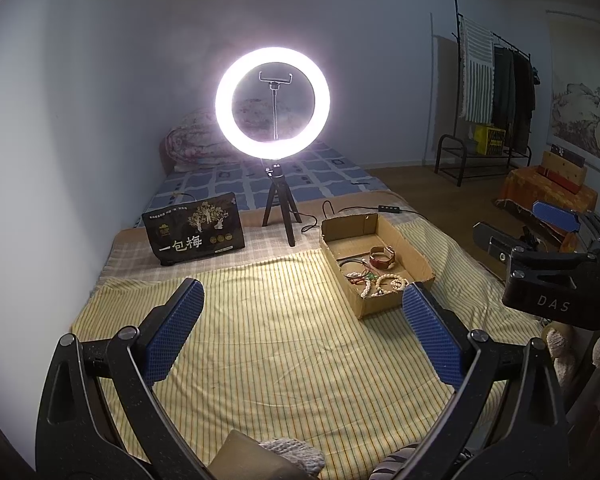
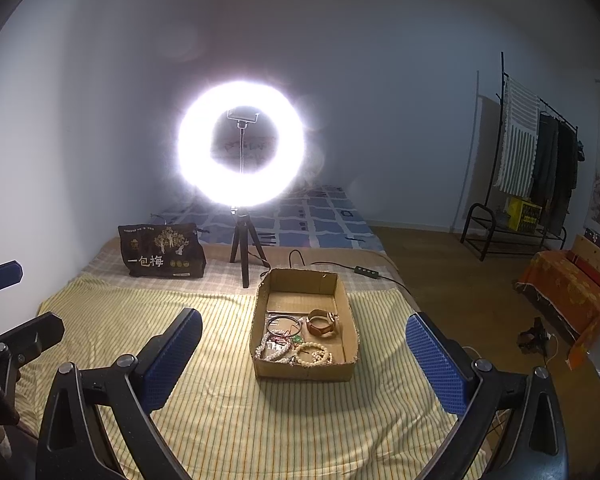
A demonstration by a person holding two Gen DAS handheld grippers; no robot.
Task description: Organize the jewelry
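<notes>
Both grippers, left (image 1: 302,326) and right (image 2: 304,354), gape empty. Jewelry sits tangled in the box (image 2: 342,292) at twelve o'clock; pinch one strand, lift slowly.

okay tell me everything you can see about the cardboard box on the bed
The shallow brown cardboard box is an open tray with no lid, its rims rough and uneven. It sits flat on the yellow striped bedsheet, in front of the ring light's black tripod. Inside, the jewellery gathers toward the near end: a brown leather-strap watch, pale beaded bracelets and thin dark cords; the far end is bare. Neither gripper touches it.
</notes>
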